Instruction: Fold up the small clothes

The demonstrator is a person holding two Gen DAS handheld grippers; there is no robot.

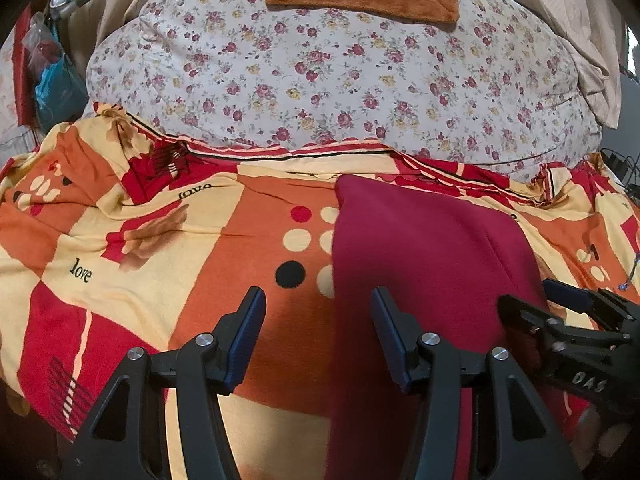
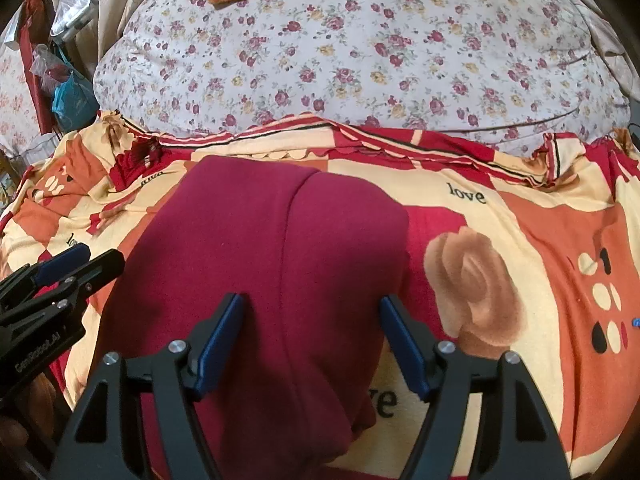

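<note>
Now both grippers (image 1: 318, 334) (image 2: 312, 336) above garment (image 2: 256, 264)

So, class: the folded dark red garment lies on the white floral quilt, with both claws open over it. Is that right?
Not quite. Both wrist views show the dark red garment on the orange, red and cream bedspread; the floral quilt lies behind it. Both claws are open.

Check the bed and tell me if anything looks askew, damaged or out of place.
Nothing looks damaged or spilled. The maroon garment lies on the patterned bedsheet, partly folded, one lengthwise fold line down its middle. The sheet is rumpled along its far edge by the floral quilt. Both grippers, left and right, hover open.
</note>
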